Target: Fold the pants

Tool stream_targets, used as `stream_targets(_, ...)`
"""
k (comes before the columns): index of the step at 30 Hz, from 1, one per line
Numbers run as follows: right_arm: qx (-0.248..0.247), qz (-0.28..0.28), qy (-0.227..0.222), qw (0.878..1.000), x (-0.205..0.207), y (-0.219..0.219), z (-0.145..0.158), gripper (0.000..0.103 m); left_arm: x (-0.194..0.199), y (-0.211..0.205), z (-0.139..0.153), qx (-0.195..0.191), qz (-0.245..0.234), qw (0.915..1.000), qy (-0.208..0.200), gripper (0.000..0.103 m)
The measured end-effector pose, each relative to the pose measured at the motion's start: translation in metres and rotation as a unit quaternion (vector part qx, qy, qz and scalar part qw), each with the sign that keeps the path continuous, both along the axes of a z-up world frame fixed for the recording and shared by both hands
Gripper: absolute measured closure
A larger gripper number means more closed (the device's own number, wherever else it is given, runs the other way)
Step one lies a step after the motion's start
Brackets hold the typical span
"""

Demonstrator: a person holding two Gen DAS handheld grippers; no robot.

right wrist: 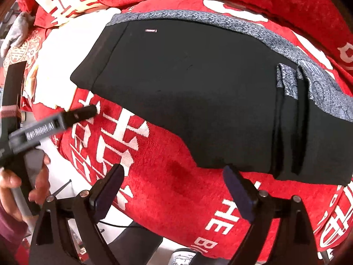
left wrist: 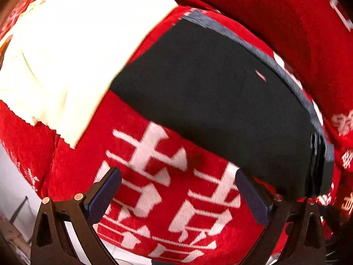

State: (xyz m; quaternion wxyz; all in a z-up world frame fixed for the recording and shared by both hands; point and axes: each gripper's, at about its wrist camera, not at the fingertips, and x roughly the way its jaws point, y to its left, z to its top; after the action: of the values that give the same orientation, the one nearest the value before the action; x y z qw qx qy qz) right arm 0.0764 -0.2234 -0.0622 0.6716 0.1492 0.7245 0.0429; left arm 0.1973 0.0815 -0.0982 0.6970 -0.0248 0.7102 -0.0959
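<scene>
The pants (right wrist: pixel 187 101) lie flat on a red blanket (right wrist: pixel 172 190), already doubled into a compact black slab with a grey patterned band along the far edge and several stacked layers showing at the right end. A cream cloth (left wrist: pixel 72 50) lies beside them on the left, its edge touching or just under the black fabric.

Both tools hang above the near edge with nothing between their fingers. The left gripper (left wrist: pixel 178 190) has its jaws spread wide over the blanket's white lettering, just short of the pants. The right gripper (right wrist: pixel 174 187) is likewise spread, its right finger close to the near hem.

The fold looks nearly done, perhaps one more turn or only a tidy-up left. The risks, as I judge them:
- A pinch at the near hem may take only the top layer, so the stack at the right end would peel apart.
- The plush blanket could be caught along with the fabric and drag everything askew.
- Lifting one side alone would skew the edges.
</scene>
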Motion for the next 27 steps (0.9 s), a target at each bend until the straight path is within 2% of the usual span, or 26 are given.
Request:
stream_targets(3, 0.002, -0.006, 0.008, 1.000, -0.001, -0.003, -0.004, 0.010, 0.010, 0.006, -0.007, 0.004, 0.007, 0.9999, 0.010, 0.000)
stream_targets(10, 0.013, -0.014, 0.013, 1.000, -0.003, -0.008, -0.009, 0.010, 0.033, 0.017, -0.013, -0.065, 0.059, 0.9962, 0.001, 0.000)
stream_targets(13, 0.021, -0.017, 0.017, 0.999, -0.004, -0.010, -0.013, 0.010, 0.040, 0.014, -0.022, -0.101, 0.069, 0.9923, 0.018, 0.000)
stream_targets(18, 0.029, -0.021, 0.017, 0.999, -0.004, -0.009, -0.018, 0.010, 0.045, 0.017, -0.024, -0.152, 0.084, 0.9849, 0.009, 0.000)
stream_targets(27, 0.037, -0.031, 0.015, 0.999, -0.005, -0.010, -0.023, 0.010, 0.052, 0.018, -0.038, -0.196, 0.118, 0.9735, 0.010, 0.000)
